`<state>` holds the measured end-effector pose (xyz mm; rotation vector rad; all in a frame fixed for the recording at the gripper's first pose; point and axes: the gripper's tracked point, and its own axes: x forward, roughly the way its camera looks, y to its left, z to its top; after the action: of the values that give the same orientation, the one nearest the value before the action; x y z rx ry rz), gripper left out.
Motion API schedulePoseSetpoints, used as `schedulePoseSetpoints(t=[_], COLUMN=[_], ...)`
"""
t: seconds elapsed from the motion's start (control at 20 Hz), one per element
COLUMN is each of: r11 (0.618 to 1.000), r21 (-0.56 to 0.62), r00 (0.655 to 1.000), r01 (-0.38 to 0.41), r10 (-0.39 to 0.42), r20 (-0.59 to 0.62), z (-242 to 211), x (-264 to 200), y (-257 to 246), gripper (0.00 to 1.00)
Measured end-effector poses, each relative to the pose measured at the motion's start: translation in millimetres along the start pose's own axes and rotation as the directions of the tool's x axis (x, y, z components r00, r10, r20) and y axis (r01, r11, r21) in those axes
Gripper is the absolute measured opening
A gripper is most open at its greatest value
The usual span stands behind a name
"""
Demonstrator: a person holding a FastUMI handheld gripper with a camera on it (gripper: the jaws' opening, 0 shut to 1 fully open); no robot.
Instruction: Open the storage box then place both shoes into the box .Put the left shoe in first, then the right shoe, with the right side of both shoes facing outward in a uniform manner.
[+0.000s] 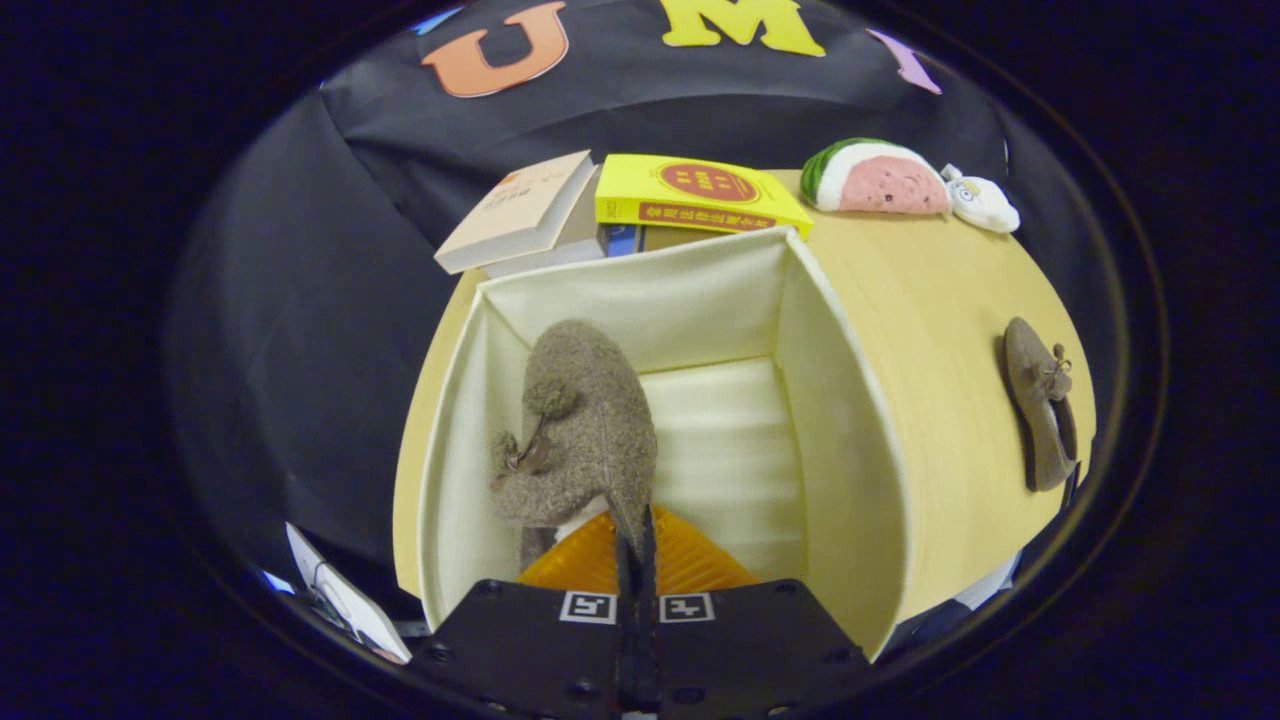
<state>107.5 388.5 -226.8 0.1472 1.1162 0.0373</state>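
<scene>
The worktop (940, 330), pale wood, runs out to a curved edge at 3 o'clock and drops off at 9 o'clock just past the box; the black cloth wall closes the room behind it at 12 o'clock. The storage box (845, 420) stands open-topped with cream walls, and its right half is bare floor, open room beside the shoe. The left shoe (590, 420), brown and fuzzy with a pompom, sits against the box's left wall, toe toward 12 o'clock. The gripper (636, 560) has its fingers pressed together on the rim of the shoe's heel, pinching it. Books (690, 190) are stacked just beyond the box's back wall at 12 o'clock. A watermelon-slice plush (880, 178) and a small white toy (985, 203) lie at 1 o'clock near the far edge. The right shoe (1040, 405) lies well apart at 3 o'clock, near the worktop's edge.
</scene>
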Motion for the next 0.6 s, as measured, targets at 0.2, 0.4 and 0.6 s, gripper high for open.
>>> schedulePoseSetpoints(t=[0.2, 0.4, 0.6], r11=[0.999, 0.996, 0.989], r21=[-0.029, -0.071, -0.123], r00=[1.0, 0.998, 0.993], r01=[-0.017, -0.058, -0.08], r10=[0.017, 0.06, 0.09], r20=[-0.02, 0.028, 0.079], z=[-4.6, 3.0, 8.4], x=[10.7, 3.1, -31.0], y=[13.1, 19.9, 10.2], gripper=[0.1, 0.22, 0.93])
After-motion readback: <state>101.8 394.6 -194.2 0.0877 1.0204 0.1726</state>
